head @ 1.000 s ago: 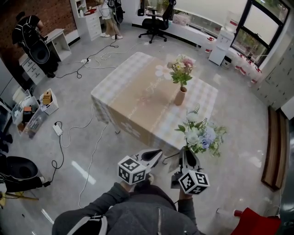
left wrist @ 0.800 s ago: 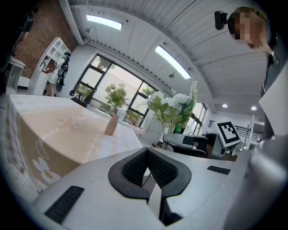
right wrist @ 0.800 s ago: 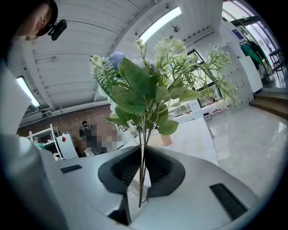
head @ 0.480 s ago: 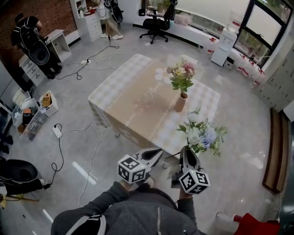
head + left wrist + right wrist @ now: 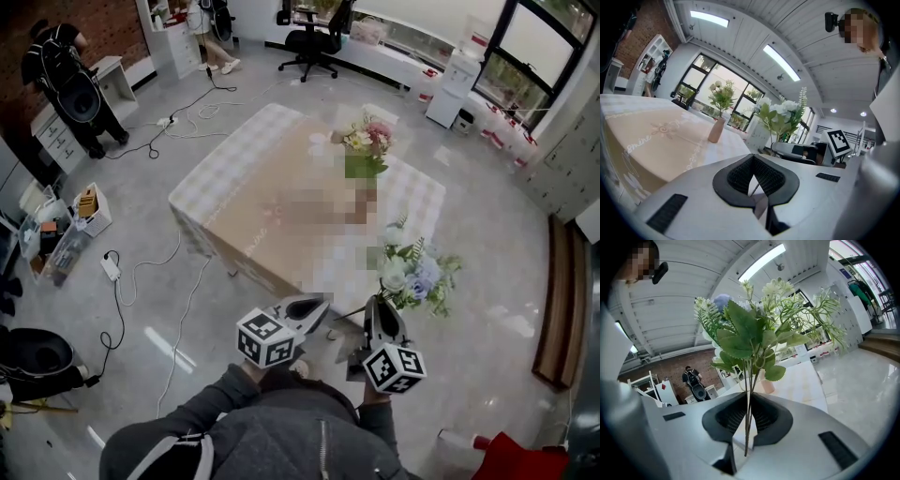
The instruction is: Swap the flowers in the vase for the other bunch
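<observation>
None of the swap done yet: holds the new bunch (image 5: 412, 272) by its stems in the clamped right gripper (image 5: 382, 314), carries the left gripper (image 5: 317, 307) closed and empty, leaves the old flowers (image 5: 364, 141) in the vase (image 5: 716, 130) on the table (image 5: 253, 187) ahead.

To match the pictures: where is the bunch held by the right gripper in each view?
Head view: bunch lower right of centre, above the right gripper.
Left gripper view: bunch right of centre.
Right gripper view: bunch at centre, stems clamped in jaws.
Shared landmark: table.
</observation>
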`<state>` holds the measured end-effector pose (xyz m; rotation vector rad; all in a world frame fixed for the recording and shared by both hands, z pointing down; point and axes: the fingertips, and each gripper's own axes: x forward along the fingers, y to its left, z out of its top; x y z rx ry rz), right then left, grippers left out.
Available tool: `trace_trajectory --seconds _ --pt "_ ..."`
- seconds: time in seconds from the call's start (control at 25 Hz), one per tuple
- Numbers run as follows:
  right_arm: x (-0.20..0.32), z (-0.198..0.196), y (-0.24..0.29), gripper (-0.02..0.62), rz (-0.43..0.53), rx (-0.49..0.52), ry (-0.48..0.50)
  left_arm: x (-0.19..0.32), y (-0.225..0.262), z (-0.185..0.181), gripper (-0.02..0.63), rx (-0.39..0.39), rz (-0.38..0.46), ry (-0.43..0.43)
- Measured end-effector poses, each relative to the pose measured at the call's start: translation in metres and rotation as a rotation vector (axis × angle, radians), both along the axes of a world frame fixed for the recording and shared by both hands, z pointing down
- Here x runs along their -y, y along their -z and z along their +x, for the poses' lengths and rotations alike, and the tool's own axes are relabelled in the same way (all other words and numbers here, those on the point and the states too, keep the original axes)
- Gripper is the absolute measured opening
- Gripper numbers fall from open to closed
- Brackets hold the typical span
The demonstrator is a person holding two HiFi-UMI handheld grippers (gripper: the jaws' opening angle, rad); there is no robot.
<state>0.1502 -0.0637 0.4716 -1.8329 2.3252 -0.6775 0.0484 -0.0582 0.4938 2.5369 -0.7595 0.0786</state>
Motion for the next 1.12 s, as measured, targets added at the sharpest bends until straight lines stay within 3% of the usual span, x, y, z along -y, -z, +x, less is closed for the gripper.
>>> trace_trajectory --seconds 0.72,1.12 --pt "-0.022 0.01 -0.011 0.034 -0.024 0.03 -0.066 -0.003 -0.002 -0.011 0.009 0.012 -0.014 0.012" --pt "0.015 0.023 -0.004 0.035 -0.018 0.031 -0.084 0.05 0.017 -0.006 0.009 -0.018 0.026 0.041"
